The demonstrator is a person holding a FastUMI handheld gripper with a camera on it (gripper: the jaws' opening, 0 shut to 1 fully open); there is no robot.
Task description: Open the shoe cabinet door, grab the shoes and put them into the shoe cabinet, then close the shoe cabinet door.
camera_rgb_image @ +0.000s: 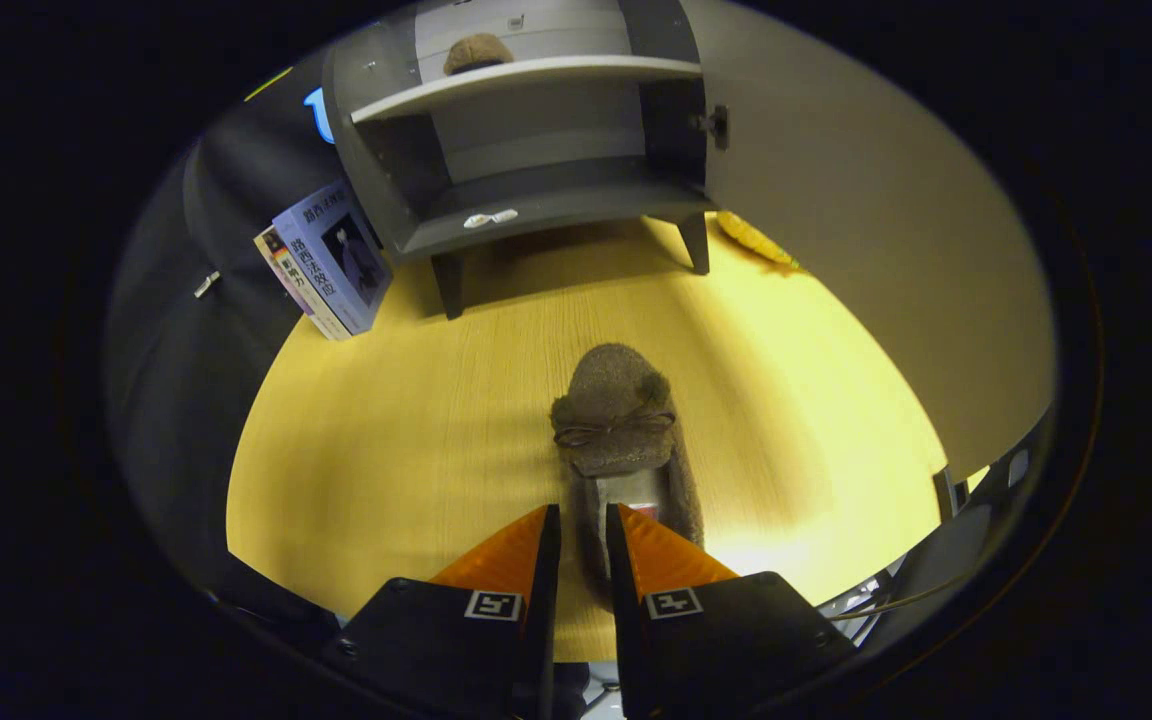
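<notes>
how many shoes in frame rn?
2. One shoe lies on the table, its heel side wall pinched in the gripper. The other shoe sits on the open cabinet's upper shelf.

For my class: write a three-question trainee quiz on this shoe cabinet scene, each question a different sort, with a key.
1. True or false: the shoe cabinet door stands open.
2. Where is the brown shoe on the table? A) between the gripper fingers B) beside the books C) under the cabinet
3. Fill in: a second shoe sits on the cabinet's ____ shelf.

Key: 1 true; 2 A, heel end pinched between the fingers; 3 upper.
</notes>
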